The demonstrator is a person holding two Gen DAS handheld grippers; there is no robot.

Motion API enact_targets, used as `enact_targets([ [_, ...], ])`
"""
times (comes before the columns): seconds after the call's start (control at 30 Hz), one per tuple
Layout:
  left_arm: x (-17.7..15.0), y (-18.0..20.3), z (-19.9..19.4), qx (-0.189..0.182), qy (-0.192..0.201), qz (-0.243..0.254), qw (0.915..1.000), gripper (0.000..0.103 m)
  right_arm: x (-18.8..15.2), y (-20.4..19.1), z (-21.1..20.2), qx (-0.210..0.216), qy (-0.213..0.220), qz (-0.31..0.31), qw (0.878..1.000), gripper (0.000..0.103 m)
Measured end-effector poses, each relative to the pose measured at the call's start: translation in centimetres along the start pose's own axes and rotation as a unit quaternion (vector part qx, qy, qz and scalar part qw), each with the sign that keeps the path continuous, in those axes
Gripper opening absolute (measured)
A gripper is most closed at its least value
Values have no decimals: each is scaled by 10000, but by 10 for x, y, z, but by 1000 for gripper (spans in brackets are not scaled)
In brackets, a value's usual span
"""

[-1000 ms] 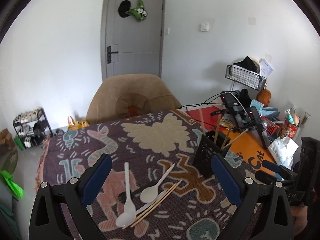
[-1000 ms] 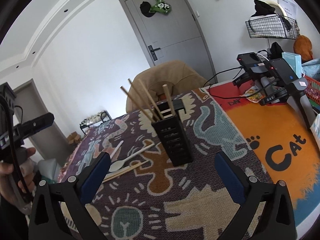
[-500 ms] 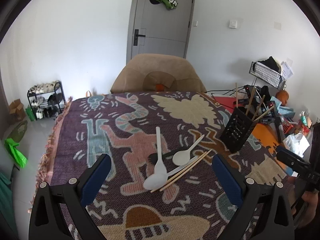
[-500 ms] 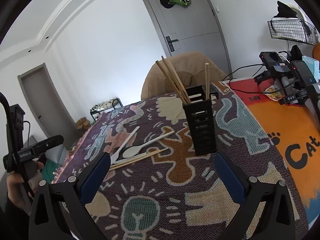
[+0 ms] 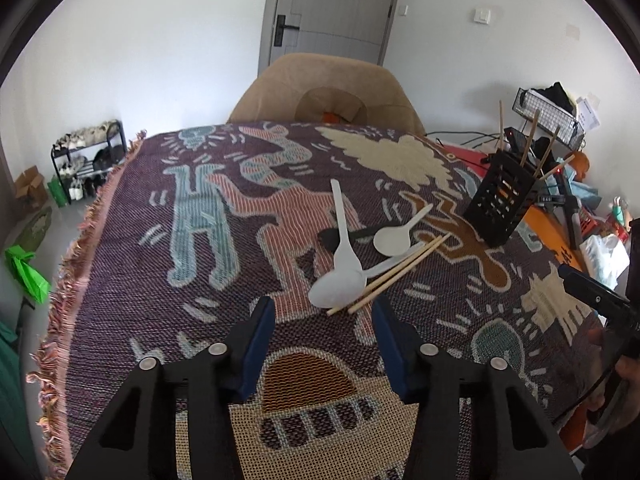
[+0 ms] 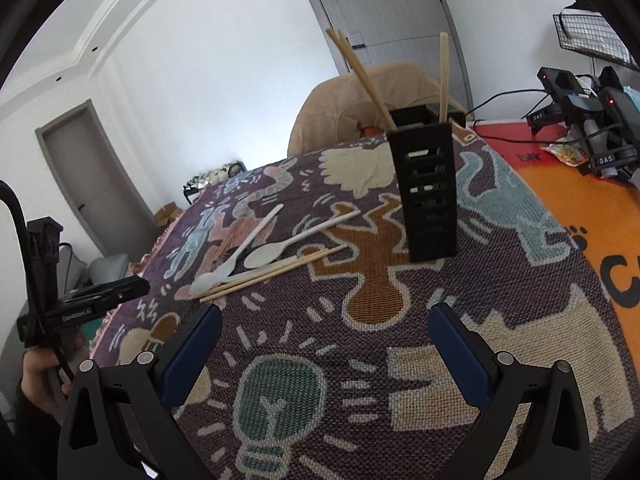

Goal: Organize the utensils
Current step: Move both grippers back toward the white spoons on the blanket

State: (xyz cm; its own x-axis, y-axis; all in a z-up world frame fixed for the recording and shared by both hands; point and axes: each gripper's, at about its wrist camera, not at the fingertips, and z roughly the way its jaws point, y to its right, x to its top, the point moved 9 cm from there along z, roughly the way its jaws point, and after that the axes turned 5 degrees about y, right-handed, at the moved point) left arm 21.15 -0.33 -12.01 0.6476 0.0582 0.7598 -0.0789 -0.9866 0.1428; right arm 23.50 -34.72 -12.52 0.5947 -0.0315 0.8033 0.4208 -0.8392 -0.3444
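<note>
White walls and a grey door [image 5: 336, 12] back your worktop [image 5: 160, 264], draped in a cartoon-patterned blanket, with a tan chair [image 5: 324, 88] pulled up on the far side. Your left hand-held gripper [image 5: 323, 322] hovers just short of the bowl of the big spoon [image 5: 340, 260]; its jaws have just been closing and now stand half-spread, gripping nothing. A smaller spoon [image 5: 396, 236] and two chopsticks [image 5: 396, 276] lie beside the big one, touching in a loose heap. Well to the right stands a black slotted holder [image 6: 428, 188], upright, chopsticks poking out. Your right hand-held gripper [image 6: 324, 320] hangs spread wide and empty before it.
</note>
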Motion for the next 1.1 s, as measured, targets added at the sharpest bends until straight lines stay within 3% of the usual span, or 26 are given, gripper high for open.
enact_targets([
  [0.17,-7,0,20,-145,-194,-26,9997,48,-6,-2,8,4,-99,6,10000,103],
  [0.43,-6,1,55,-33,-459,238,9987,49,-12,2,15,-25,-213,49,9998,103],
  [0.73,-2,23,68,202,-416,1184,9919,50,-14,10,17,-65,-250,139,9996,103],
  [0.9,-6,32,73,242,-392,1898,9808,50,-14,12,15,-88,-247,148,9995,103],
  [1.0,-10,33,77,190,-483,2073,9769,50,-13,13,15,-96,-240,163,9995,103],
  [1.1,-14,34,77,121,-527,2113,9759,41,-13,12,15,-97,-239,147,9996,103],
])
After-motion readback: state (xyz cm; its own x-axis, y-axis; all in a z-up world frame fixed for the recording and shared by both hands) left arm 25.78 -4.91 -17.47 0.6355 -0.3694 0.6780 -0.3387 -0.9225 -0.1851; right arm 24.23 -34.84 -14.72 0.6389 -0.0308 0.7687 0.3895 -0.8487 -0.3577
